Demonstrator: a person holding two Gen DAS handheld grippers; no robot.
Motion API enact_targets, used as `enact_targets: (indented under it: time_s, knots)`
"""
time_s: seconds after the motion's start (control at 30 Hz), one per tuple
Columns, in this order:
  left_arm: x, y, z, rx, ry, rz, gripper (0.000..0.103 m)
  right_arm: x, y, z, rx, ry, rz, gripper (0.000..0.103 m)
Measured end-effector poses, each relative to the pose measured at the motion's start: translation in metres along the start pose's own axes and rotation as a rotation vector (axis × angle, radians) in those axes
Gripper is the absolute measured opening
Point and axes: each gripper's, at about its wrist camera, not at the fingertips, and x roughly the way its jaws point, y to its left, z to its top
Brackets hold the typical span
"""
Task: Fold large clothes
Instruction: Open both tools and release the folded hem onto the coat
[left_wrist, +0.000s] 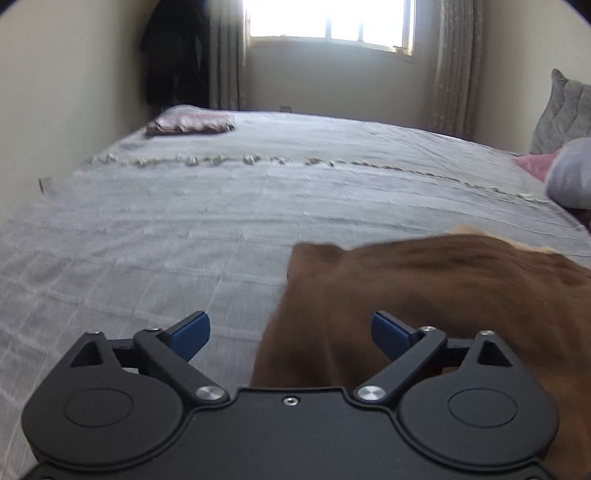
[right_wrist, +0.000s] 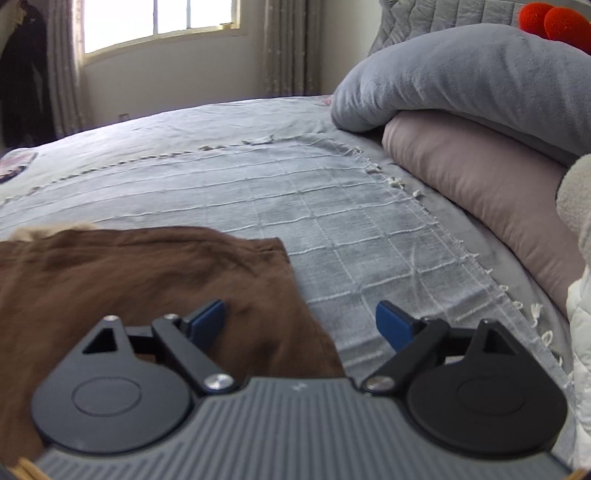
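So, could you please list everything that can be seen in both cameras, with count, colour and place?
brown garment: one, brown, on the bed near both tools
bed cover: one, grey checked with fringe, spread over the bed
folded cloth: one, pinkish, far corner of the bed
grey blanket: one, grey, piled on the pink pillow
pink pillow: one, dusty pink, right edge of the bed
window: one, bright, far wall
curtains: two, beige, beside the window
dark clothing: hanging, black, far left corner
left tool: one, black with blue fingers, open
right tool: one, black with blue fingers, open
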Motion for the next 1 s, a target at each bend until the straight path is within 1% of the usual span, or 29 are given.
enact_targets:
  time_s: [0.07,0.13,0.2,0.27,0.3,0.37,0.43,0.57,0.67,0.7,0.73,0.77,0.8,0.83,0.87,0.9,0.93,0.97,1.0]
  knots:
    - [-0.024,0.011,-0.011,-0.036,0.010,-0.055,0.095,-0.022,-0.004,-0.007,0.006,0.014,0.051,0.096]
    - [-0.044,0.021,-0.020,-0.074,0.029,-0.136,0.095,-0.042,-0.009,-0.015,0.030,0.036,0.107,0.098]
    - [-0.061,0.032,-0.030,-0.123,0.044,-0.184,0.095,-0.058,-0.014,-0.026,0.046,0.055,0.163,0.100]
    - [-0.072,0.040,-0.042,-0.162,0.063,-0.207,0.097,-0.069,-0.018,-0.036,0.052,0.077,0.199,0.101]
    - [-0.075,0.044,-0.047,-0.172,0.079,-0.217,0.099,-0.073,-0.020,-0.041,0.056,0.090,0.210,0.101]
    - [-0.081,0.050,-0.058,-0.189,0.102,-0.208,0.100,-0.078,-0.024,-0.049,0.075,0.119,0.220,0.102]
    - [-0.083,0.056,-0.067,-0.231,0.113,-0.195,0.100,-0.079,-0.030,-0.057,0.105,0.148,0.226,0.102]
    - [-0.071,0.067,-0.083,-0.344,0.176,-0.224,0.100,-0.065,-0.044,-0.073,0.181,0.233,0.232,0.102]
    - [-0.051,0.068,-0.095,-0.410,0.263,-0.249,0.100,-0.048,-0.052,-0.089,0.269,0.306,0.261,0.102]
    - [-0.049,0.068,-0.099,-0.428,0.255,-0.260,0.098,-0.041,-0.055,-0.095,0.304,0.330,0.277,0.102]
    - [-0.049,0.067,-0.101,-0.438,0.236,-0.268,0.098,-0.037,-0.056,-0.100,0.333,0.336,0.290,0.103]
    - [-0.050,0.067,-0.103,-0.473,0.230,-0.292,0.098,-0.037,-0.056,-0.103,0.337,0.304,0.293,0.102]
    - [-0.049,0.068,-0.106,-0.531,0.226,-0.334,0.096,-0.037,-0.054,-0.105,0.326,0.283,0.294,0.102]
    - [-0.048,0.068,-0.109,-0.586,0.232,-0.375,0.091,-0.037,-0.050,-0.105,0.309,0.271,0.290,0.103]
    - [-0.047,0.066,-0.111,-0.618,0.236,-0.395,0.087,-0.037,-0.046,-0.106,0.294,0.261,0.285,0.102]
    - [-0.045,0.063,-0.112,-0.631,0.238,-0.387,0.087,-0.036,-0.042,-0.106,0.285,0.253,0.278,0.102]
    - [-0.045,0.058,-0.111,-0.618,0.225,-0.371,0.086,-0.036,-0.039,-0.105,0.280,0.246,0.274,0.100]
    - [-0.045,0.054,-0.110,-0.602,0.214,-0.356,0.083,-0.036,-0.037,-0.104,0.286,0.236,0.265,0.093]
    - [-0.045,0.050,-0.109,-0.596,0.206,-0.336,0.075,-0.035,-0.036,-0.103,0.297,0.229,0.254,0.089]
